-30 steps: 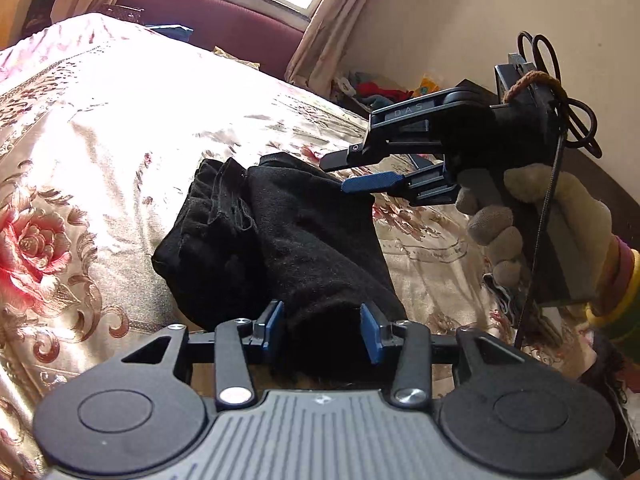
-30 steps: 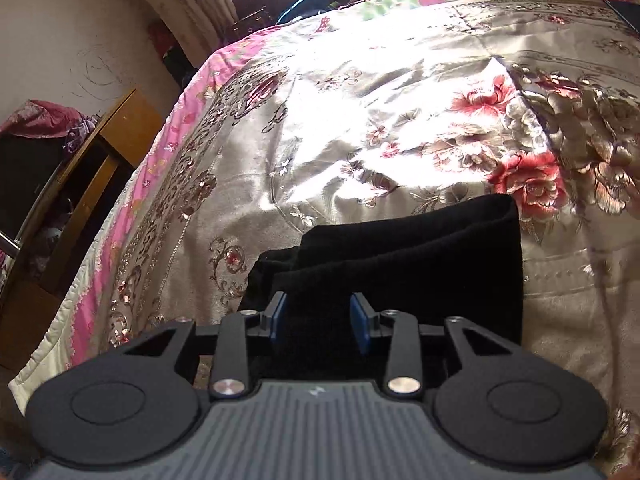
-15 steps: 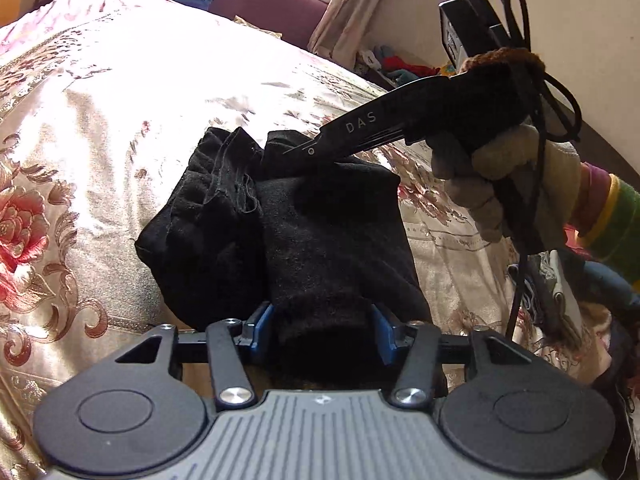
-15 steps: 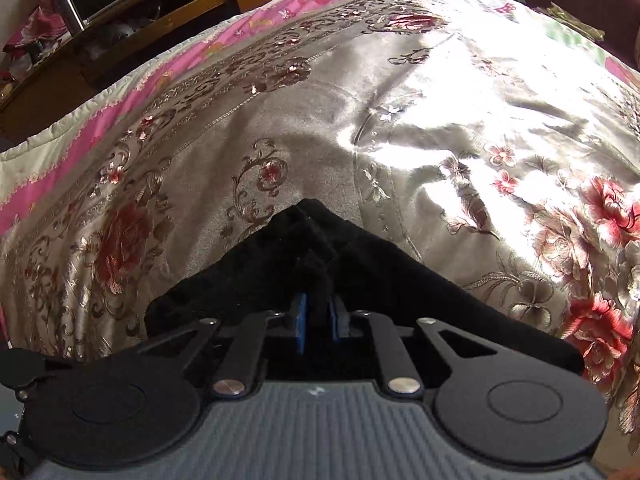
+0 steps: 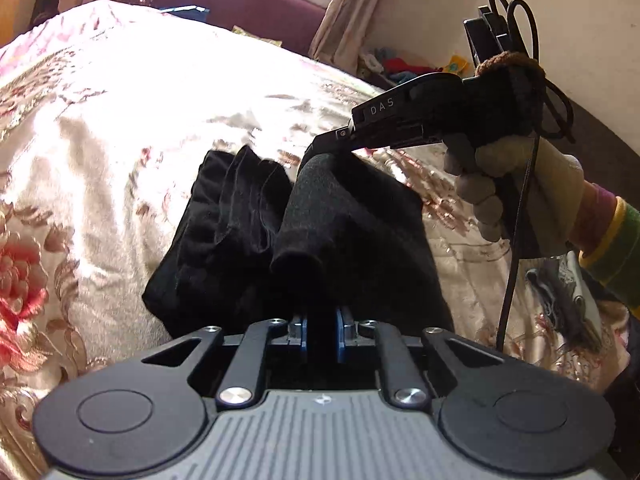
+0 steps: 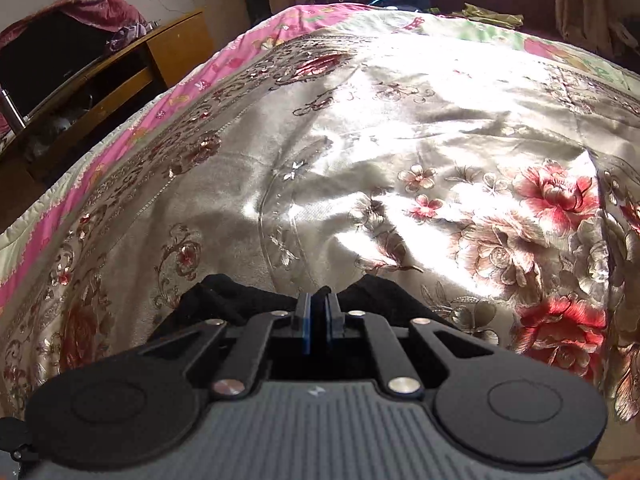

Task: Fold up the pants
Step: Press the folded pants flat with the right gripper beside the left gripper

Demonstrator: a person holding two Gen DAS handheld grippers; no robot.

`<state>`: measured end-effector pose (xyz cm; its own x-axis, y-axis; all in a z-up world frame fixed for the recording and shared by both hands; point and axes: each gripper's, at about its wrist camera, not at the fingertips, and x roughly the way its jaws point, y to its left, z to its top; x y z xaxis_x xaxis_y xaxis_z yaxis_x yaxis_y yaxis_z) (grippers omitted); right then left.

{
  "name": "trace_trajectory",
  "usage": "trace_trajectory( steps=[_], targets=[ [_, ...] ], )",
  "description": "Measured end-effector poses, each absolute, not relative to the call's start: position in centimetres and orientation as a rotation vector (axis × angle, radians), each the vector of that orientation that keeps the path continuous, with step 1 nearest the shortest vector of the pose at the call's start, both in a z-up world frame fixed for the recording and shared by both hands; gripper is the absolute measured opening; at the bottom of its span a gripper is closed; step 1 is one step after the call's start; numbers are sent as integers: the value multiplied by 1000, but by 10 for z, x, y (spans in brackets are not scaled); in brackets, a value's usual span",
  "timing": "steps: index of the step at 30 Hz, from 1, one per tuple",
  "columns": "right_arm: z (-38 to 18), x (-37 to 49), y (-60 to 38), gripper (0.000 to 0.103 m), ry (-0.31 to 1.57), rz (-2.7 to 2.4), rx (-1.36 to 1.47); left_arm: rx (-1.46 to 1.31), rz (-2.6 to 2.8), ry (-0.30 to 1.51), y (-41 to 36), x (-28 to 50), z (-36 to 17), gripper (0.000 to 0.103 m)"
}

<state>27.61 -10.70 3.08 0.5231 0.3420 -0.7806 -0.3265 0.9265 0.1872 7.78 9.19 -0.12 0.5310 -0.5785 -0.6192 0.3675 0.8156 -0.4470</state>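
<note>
Black pants (image 5: 360,232) lie folded in a bundle on the flowered bedspread (image 5: 120,120). A ridge of cloth stands up along their middle. My left gripper (image 5: 321,328) is at the near edge; its jaws are closing and the blue pads press on a fold of the pants. In the left wrist view my right gripper (image 5: 332,142) bites the far end of that ridge, held by a gloved hand (image 5: 520,192). Seen from its own camera, the right gripper (image 6: 317,308) is closing the last bit, pads pinching a thin edge of the pants (image 6: 224,300).
The bedspread (image 6: 360,140) stretches wide and sunlit beyond the pants. A wooden cabinet (image 6: 140,64) stands off the bed's left side. A black cable (image 5: 516,240) hangs from the right gripper. Clutter (image 5: 400,68) lies on the floor by the curtain.
Both grippers went from open to closed on the pants. The right one came down onto the far edge and rolled. The cloth between them has risen into a ridge.
</note>
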Motion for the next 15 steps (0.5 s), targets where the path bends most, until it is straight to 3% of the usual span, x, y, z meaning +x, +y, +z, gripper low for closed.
trace_trajectory(
  steps=[6,9,15],
  targets=[
    [26,267,-106,11,909,419,-1,-286,-578,824,102,69,5,24],
    [36,264,-115,14,893,432,25,-338,-612,815,108,67,7,40],
    [50,255,-121,14,841,447,9,-312,-580,753,91,78,11,50]
  ],
)
